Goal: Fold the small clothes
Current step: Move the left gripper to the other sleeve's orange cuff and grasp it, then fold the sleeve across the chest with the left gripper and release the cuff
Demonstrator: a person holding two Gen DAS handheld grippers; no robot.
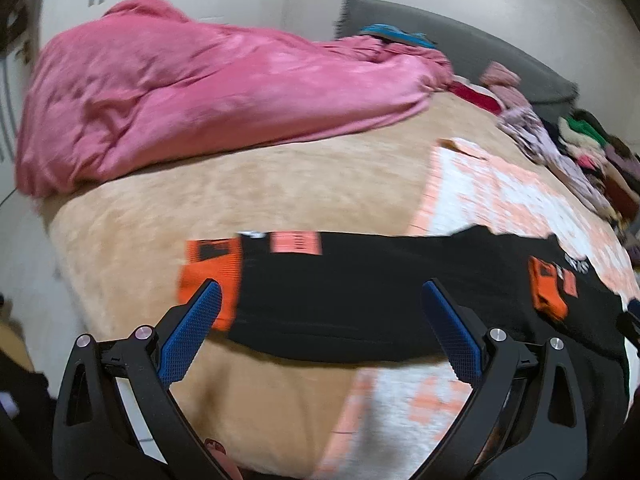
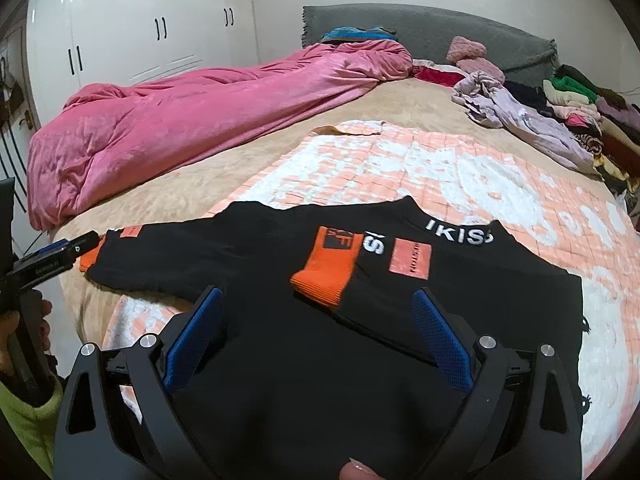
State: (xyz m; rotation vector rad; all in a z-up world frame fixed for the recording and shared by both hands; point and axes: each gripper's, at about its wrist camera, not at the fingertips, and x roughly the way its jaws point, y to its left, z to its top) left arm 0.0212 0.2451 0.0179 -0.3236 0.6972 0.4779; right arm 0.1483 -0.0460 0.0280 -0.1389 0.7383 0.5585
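A small black sweater [image 1: 360, 300] with orange cuffs lies flat on a peach-and-white checked blanket [image 2: 460, 168] on the bed. In the right wrist view, one sleeve is folded across the chest, its orange cuff [image 2: 324, 276] resting by the white lettering. The other sleeve stretches out to the left, ending in an orange cuff [image 1: 200, 268]. My left gripper [image 1: 322, 296] hovers open over that outstretched sleeve, its left fingertip by the cuff; the left gripper [image 2: 80, 246] also shows beside this cuff [image 2: 86, 260]. My right gripper [image 2: 318, 300] is open above the sweater's body [image 2: 280, 360], holding nothing.
A rumpled pink duvet [image 2: 180, 120] fills the far left of the beige bed cover [image 1: 240, 188]. A pile of mixed clothes [image 2: 568, 116] lines the right side below a grey headboard [image 2: 440, 28]. White wardrobe doors [image 2: 140, 28] stand behind. A hand in a green sleeve [image 2: 28, 412] holds the left gripper.
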